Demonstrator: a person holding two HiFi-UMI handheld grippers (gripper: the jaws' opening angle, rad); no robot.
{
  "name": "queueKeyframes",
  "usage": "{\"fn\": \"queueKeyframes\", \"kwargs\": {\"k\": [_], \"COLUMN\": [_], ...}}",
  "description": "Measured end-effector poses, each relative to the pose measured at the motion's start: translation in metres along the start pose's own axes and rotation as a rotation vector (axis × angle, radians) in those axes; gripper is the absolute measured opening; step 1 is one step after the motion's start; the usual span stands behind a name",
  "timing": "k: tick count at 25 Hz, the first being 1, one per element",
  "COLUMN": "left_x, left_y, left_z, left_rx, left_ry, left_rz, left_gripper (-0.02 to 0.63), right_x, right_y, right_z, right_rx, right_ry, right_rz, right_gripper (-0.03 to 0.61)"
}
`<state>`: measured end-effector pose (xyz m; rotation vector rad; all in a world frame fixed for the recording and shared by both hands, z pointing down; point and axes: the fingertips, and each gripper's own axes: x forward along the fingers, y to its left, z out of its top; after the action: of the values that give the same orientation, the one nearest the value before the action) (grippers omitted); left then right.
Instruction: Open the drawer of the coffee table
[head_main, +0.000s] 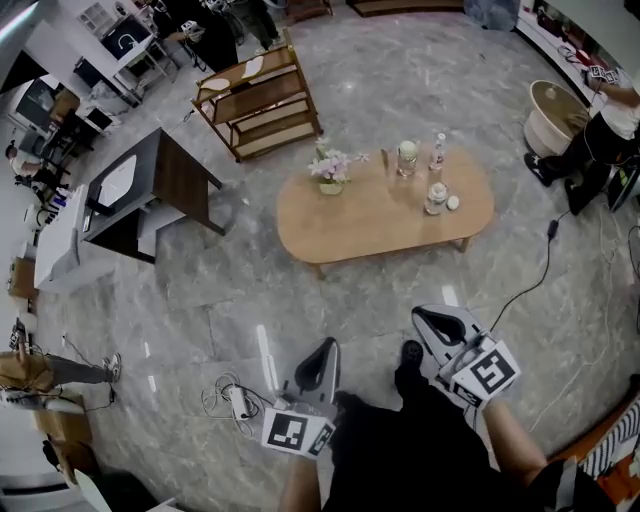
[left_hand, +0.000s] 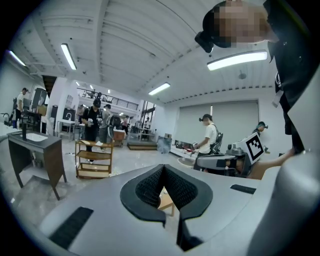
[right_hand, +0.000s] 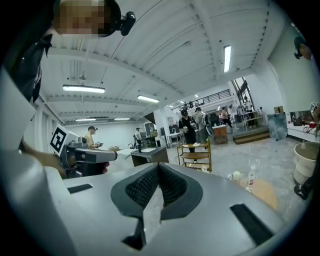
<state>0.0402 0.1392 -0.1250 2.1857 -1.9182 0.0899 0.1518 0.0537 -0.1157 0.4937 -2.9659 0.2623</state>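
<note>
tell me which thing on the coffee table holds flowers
The small vase standing alone toward the left of the coffee table; the jars and bottle stand farther right, flowerless.

Oval wood coffee table (head_main: 370, 215), upright, ctr floor.
</note>
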Motion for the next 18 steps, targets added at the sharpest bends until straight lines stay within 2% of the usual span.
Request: {"fn": "queueKeyframes", "kwargs": {"k": [4, 10, 18], "left_x": [0.023, 0.051, 0.116], "left_y": [0.011, 0.067, 0.145], "left_z": [-0.016, -0.050, -0.150], "left_rx": [-0.002, -0.028, -0.058], "left_ry": [0.052, 0.069, 0.140], "left_rz": [0.006, -0.004, -0.078], "left_gripper": [0.011, 0.012, 0.012], "right_x": [0.021, 0.065, 0.137], "right_y": [-0.022, -0.034, -0.066], "right_z": [-0.018, -0.059, -0.150], "right_rx": [0.021, 0.042, 0.021], "right_ry": [0.045, 0.094, 0.117], "right_rz": [0.012, -0.019, -0.113], "right_gripper": [0.012, 0.012, 0.012]}}
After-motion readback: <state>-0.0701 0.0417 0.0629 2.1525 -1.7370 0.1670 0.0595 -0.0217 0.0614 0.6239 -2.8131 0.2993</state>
